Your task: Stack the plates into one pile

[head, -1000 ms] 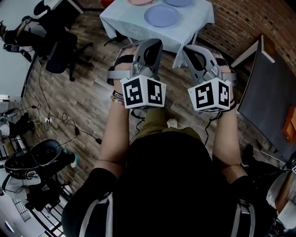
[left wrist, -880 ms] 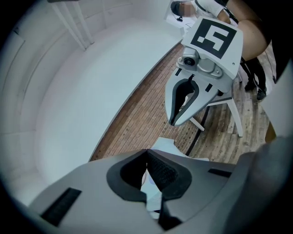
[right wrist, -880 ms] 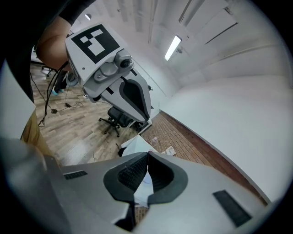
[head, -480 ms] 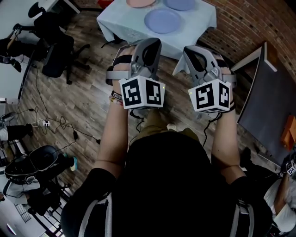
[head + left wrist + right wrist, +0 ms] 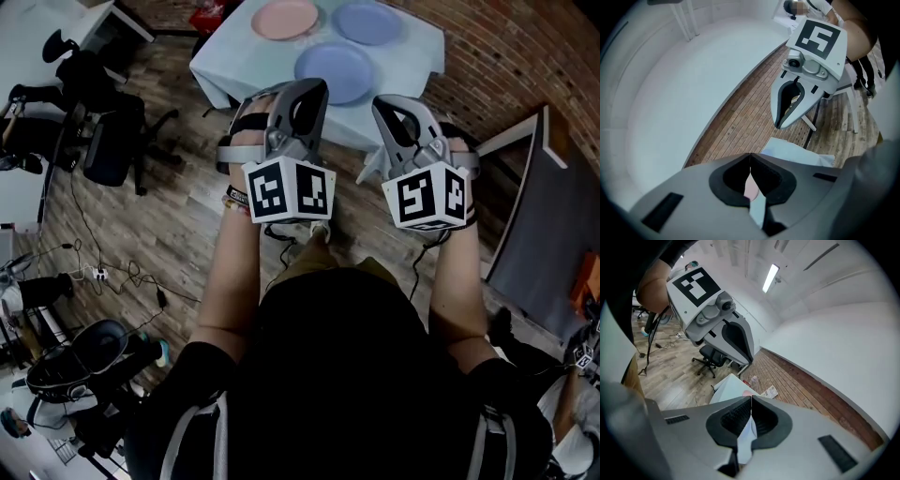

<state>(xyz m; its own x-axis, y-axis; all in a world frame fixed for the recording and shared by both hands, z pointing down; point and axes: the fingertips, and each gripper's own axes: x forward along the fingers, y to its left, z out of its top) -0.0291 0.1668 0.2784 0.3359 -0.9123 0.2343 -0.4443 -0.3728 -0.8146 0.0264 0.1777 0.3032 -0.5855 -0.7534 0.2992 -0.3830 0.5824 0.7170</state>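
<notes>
Facing the worktop (image 5: 230,61), left gripper (image 5: 314,91) and right gripper (image 5: 384,105) empty, fingers closed. Plates (image 5: 335,71) lie apart; next I reach in and open.

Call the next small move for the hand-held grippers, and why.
Probably advance to the table, opening the right hand-held gripper toward the nearest blue plate. It and the left hand-held gripper are shut and empty, short of the table; the pink plate and far blue plate lie unstacked.
</notes>
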